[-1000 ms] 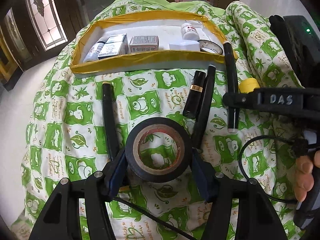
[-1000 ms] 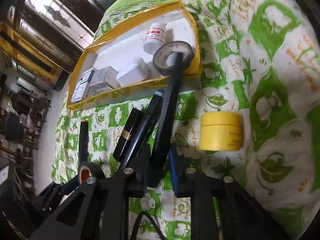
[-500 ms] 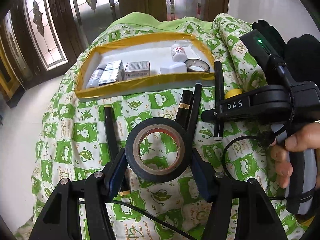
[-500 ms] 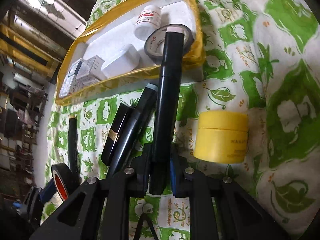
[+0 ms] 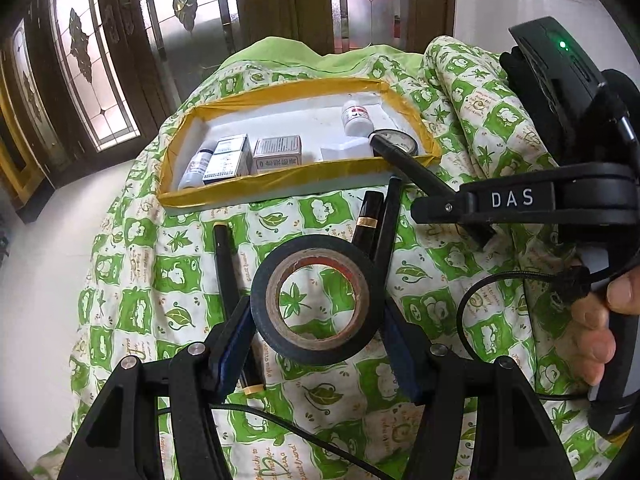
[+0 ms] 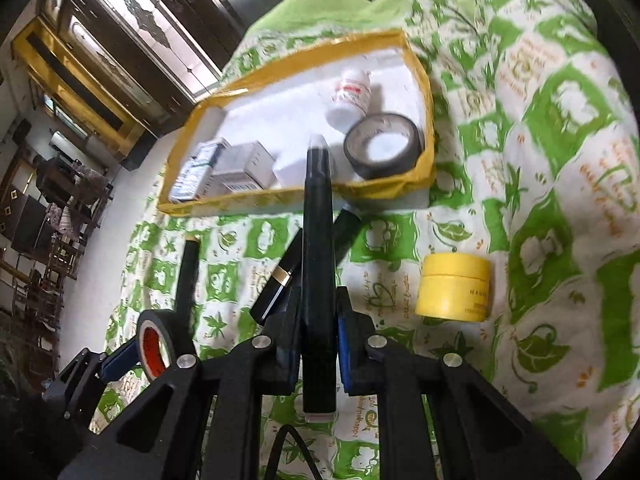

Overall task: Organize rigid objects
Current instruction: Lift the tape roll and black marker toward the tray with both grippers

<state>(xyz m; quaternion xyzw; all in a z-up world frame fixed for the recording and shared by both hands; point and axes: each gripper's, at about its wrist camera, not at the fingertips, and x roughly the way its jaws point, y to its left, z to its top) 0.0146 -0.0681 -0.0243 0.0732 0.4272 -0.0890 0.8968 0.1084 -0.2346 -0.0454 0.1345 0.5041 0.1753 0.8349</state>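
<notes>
Clamping a black pen [image 6: 318,240] in its nearly closed jaws, the right gripper [image 6: 318,344] aims at the far yellow-edged tray [image 6: 428,92]; the left gripper [image 5: 316,316], half open, pinches a tape roll [image 5: 316,300]. Both loads are lifted, apparently mid-carry; next comes lowering them into the tray's bare spots.

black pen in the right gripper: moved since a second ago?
Yes. The black pen, then lying on the cloth, is lifted, its tip now over the tray's near rim.
</notes>
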